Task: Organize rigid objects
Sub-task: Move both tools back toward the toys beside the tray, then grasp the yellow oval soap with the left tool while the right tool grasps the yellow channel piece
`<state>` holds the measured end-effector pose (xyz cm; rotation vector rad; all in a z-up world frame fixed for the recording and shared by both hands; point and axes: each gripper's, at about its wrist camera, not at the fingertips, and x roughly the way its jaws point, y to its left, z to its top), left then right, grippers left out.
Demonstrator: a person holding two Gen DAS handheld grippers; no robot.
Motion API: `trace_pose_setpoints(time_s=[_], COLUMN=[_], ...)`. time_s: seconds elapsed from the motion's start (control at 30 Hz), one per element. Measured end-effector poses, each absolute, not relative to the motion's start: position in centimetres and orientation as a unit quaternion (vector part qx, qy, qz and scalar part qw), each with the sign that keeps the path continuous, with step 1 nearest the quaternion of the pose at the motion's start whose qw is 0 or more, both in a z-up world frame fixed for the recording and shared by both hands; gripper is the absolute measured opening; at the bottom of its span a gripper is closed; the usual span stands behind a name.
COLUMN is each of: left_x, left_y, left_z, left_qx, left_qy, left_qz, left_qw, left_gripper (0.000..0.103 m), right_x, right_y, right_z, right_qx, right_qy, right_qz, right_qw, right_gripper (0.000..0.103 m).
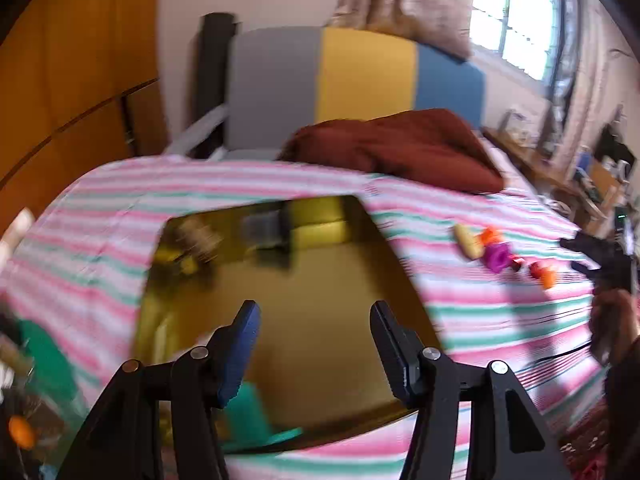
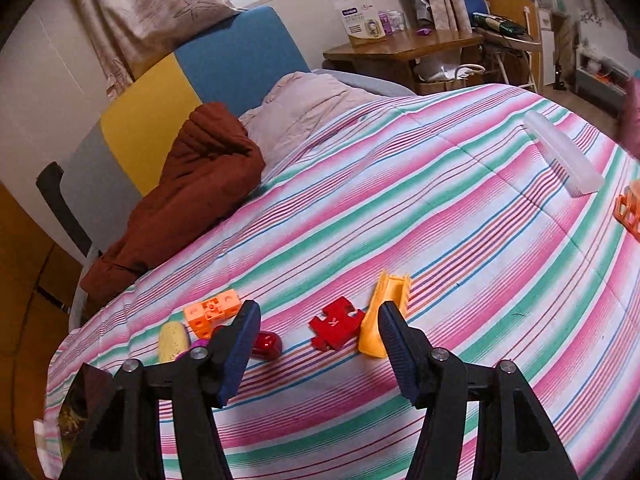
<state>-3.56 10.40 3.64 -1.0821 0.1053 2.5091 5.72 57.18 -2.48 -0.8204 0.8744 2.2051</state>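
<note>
Small toys lie on the striped bedspread. In the right wrist view I see a red puzzle piece [image 2: 336, 328], an orange-yellow scoop piece [image 2: 380, 316], a small red car [image 2: 266, 345], an orange cube block [image 2: 212, 312] and a pale yellow piece [image 2: 173, 341]. My right gripper [image 2: 318, 312] is open and empty, just above and in front of these toys. My left gripper [image 1: 314, 312] is open and empty above a shiny gold tray [image 1: 328, 320]. The toys show at the right of the left wrist view [image 1: 498, 254], blurred.
A brown blanket [image 2: 192, 200] and pale duvet [image 2: 316, 100] lie near the headboard [image 2: 224, 64]. A clear plastic case [image 2: 564, 156] and an orange object [image 2: 630, 210] lie at the far right. A wooden desk [image 2: 404, 48] stands beyond the bed. Green items [image 1: 248, 412] sit beside the tray.
</note>
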Motion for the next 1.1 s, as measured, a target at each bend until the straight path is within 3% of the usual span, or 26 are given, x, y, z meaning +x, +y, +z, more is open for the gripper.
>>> trace_pose_setpoints(time_s=[0.43,0.97,1.1], left_x=[-7.7,-15.4,-16.5], left_y=[27.9,39.8,40.6], left_z=[3.6,-6.5,-8.3], left_qx=[-0.439,-0.503,-0.505], left_qy=[0.049,0.104,0.110], left_qz=[0.829,0.805,0.806], left_qw=[0.342,0.295,0.289], left_gripper=[0.061,0.056,0.050], right_x=[5.6,7.5,8.1], right_y=[57.0,59.0,59.7], right_z=[-2.7,-3.2,-3.2], right_qx=[-0.309,-0.277,-0.263], right_qy=[0.348,0.412,0.422], right_qz=[0.837,0.813,0.808], right_qw=[0.289,0.305,0.317], right_gripper=[0.065,0.065,0.065])
